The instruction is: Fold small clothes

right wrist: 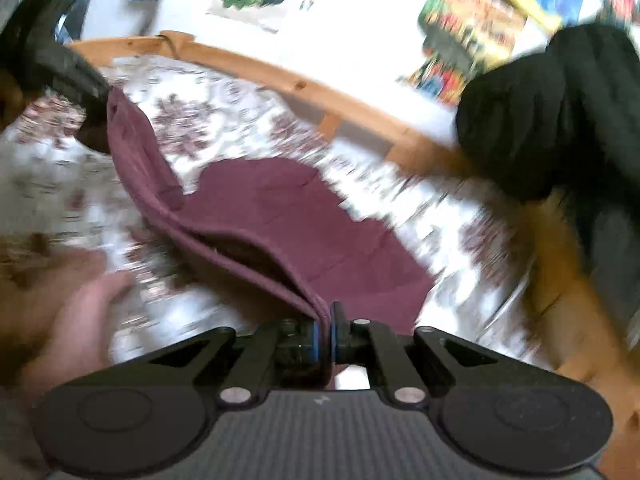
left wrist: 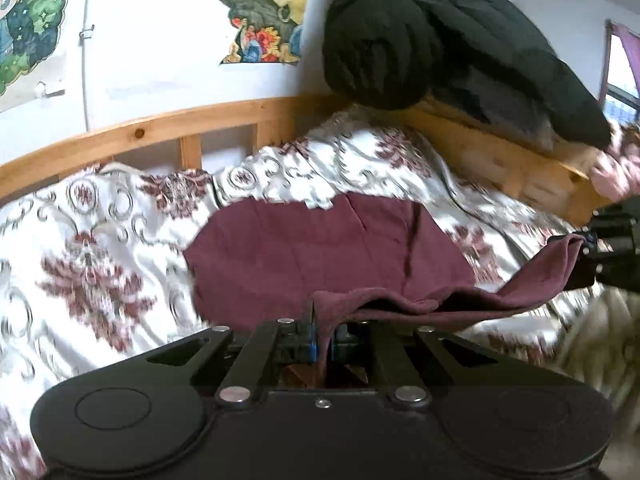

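Observation:
A small maroon garment (left wrist: 320, 248) lies on a floral bedspread (left wrist: 100, 248). My left gripper (left wrist: 323, 320) is shut on its near edge, and cloth passes between the fingers. In the left wrist view my right gripper (left wrist: 588, 246) is at the far right, shut on the other end of that edge. In the right wrist view the garment (right wrist: 280, 216) spreads ahead, my right gripper (right wrist: 326, 320) is shut on its doubled edge, and the left gripper (right wrist: 94, 96) holds the far end at upper left. The edge hangs lifted between the two grippers.
A wooden bed rail (left wrist: 160, 128) runs behind the bedspread along a white wall with posters (left wrist: 264, 8). A black quilted jacket (left wrist: 440, 40) hangs over the rail at the right. A pink cloth (left wrist: 616, 172) lies at the far right. A hand (right wrist: 80, 320) shows at lower left.

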